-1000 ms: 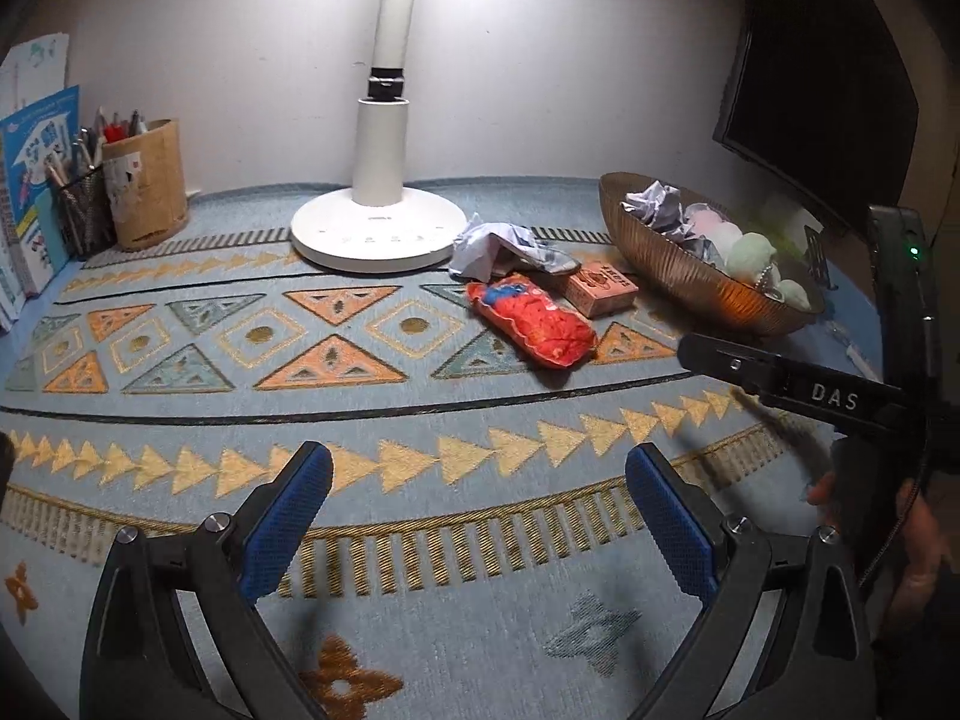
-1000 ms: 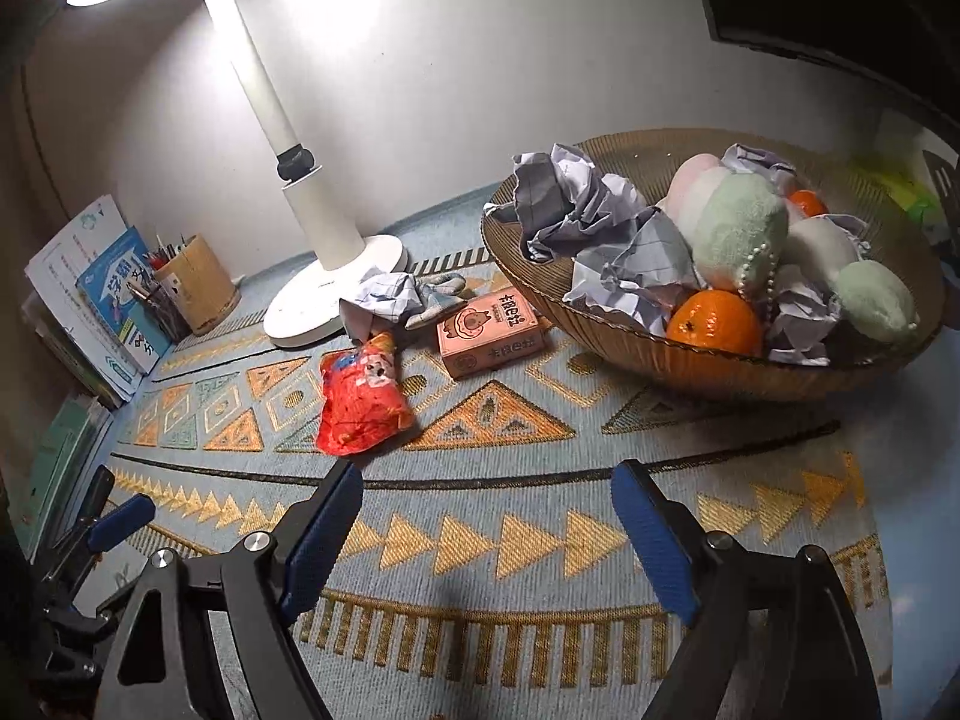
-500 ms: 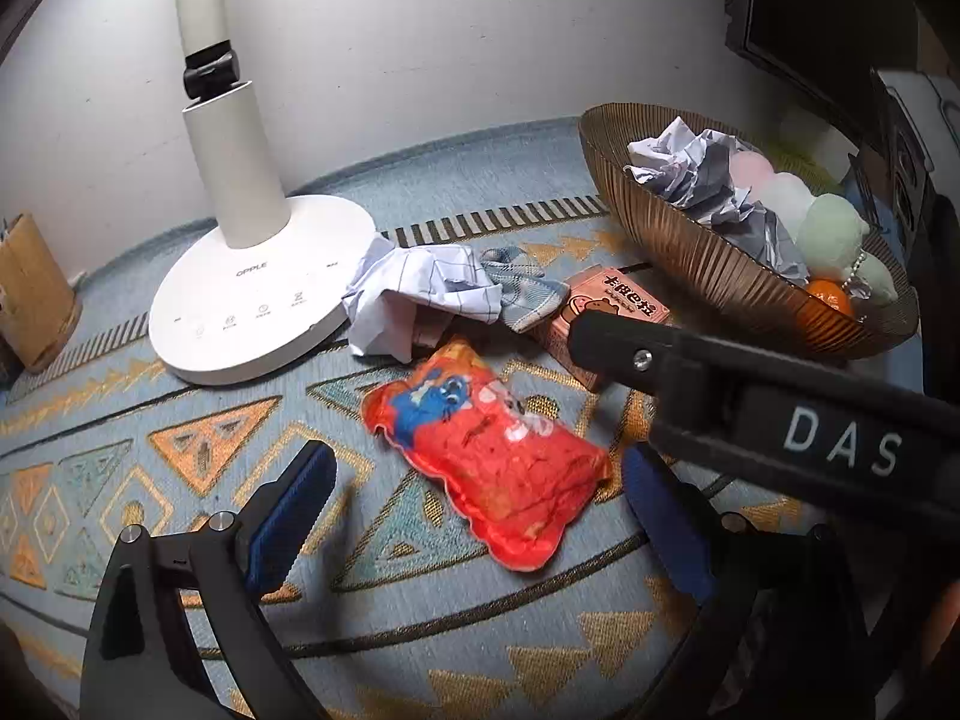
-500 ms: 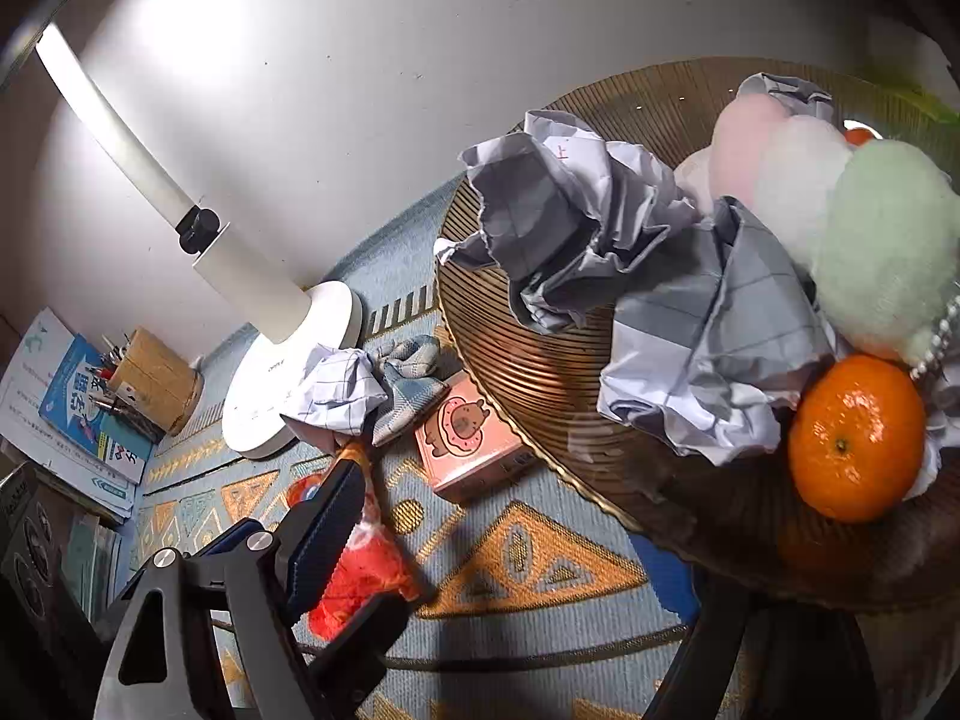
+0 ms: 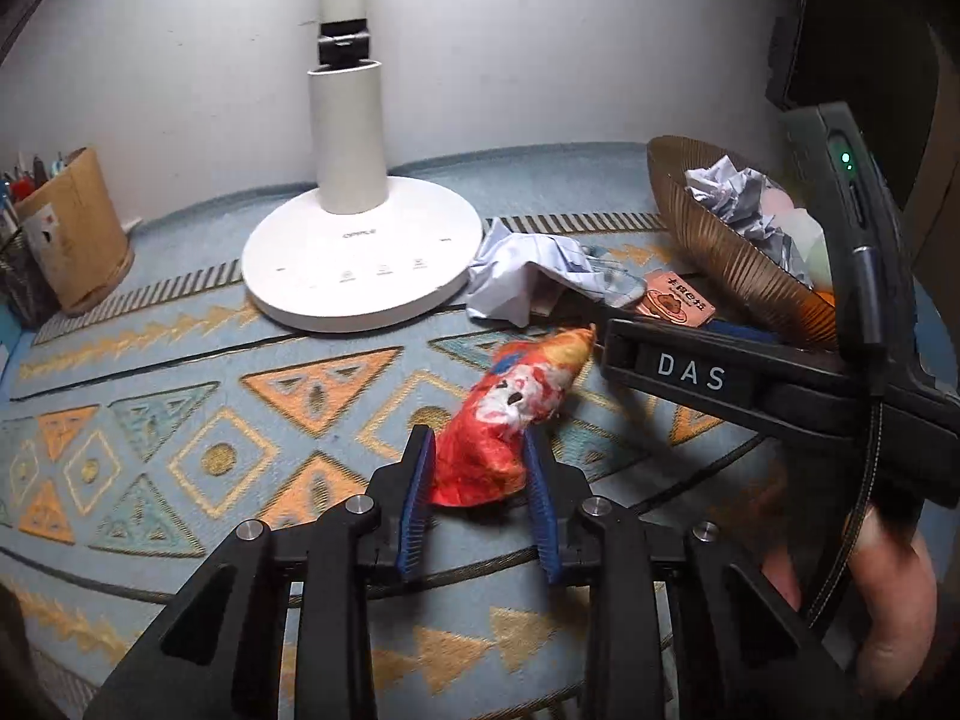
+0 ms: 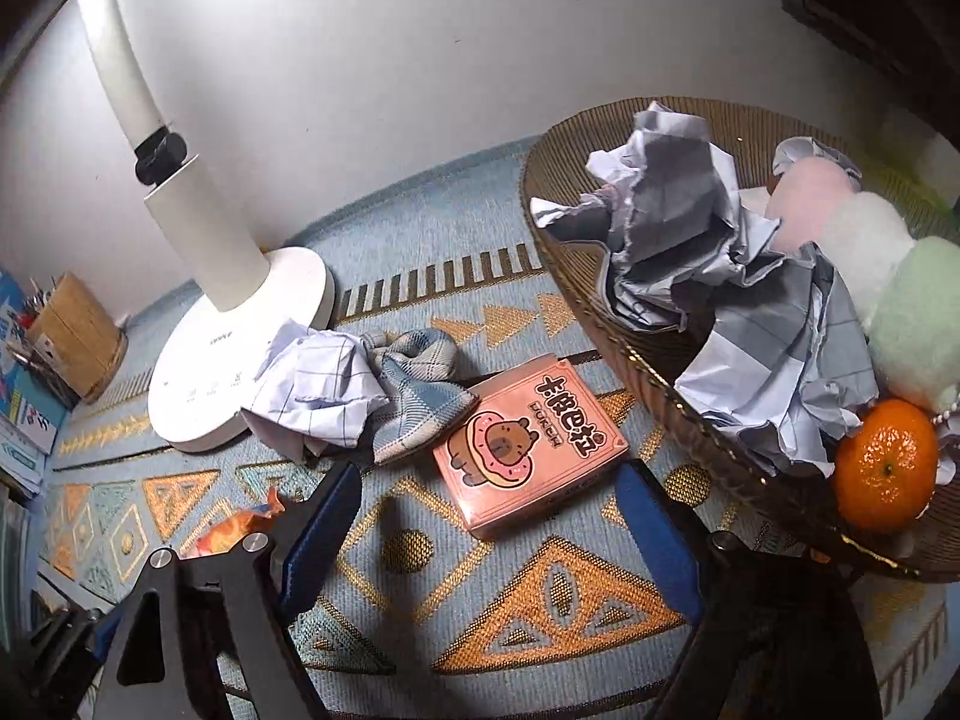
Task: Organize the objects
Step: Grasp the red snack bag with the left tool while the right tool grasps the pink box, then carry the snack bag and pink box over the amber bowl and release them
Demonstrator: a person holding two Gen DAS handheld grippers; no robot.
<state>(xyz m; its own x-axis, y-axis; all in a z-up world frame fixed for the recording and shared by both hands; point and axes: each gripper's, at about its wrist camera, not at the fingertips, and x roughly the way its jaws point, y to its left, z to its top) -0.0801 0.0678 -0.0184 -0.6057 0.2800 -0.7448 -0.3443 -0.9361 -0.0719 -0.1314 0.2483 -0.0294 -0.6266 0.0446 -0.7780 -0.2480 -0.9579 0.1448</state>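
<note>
Landmark: the white lamp base [image 5: 360,264], standing on the patterned mat [image 5: 180,420].

Change, left side: half a second ago the left gripper [image 5: 480,498] had its blue pads wide apart, with the red snack bag [image 5: 510,426] lying flat in front of them. Now the pads are narrow and press the bag's near end from both sides. The bag looks squeezed, and its far end points up toward the other tool.

Change, right side: the right gripper [image 6: 486,528] was close under the bowl rim before. Now it is lower, in front of the pink box [image 6: 528,444], with its jaws wide and holding nothing. The box lies between the two fingers' line, a little ahead of them.

Task things, place: the bag is in front of the lamp base, to its right. The pink box lies right of the base, beside the crumpled cloth [image 6: 354,384] and just before the woven bowl [image 6: 576,276].

Meaning: the bag seems secured, so carrying it to its place can probably begin. The box looks to be the next pick.
</note>
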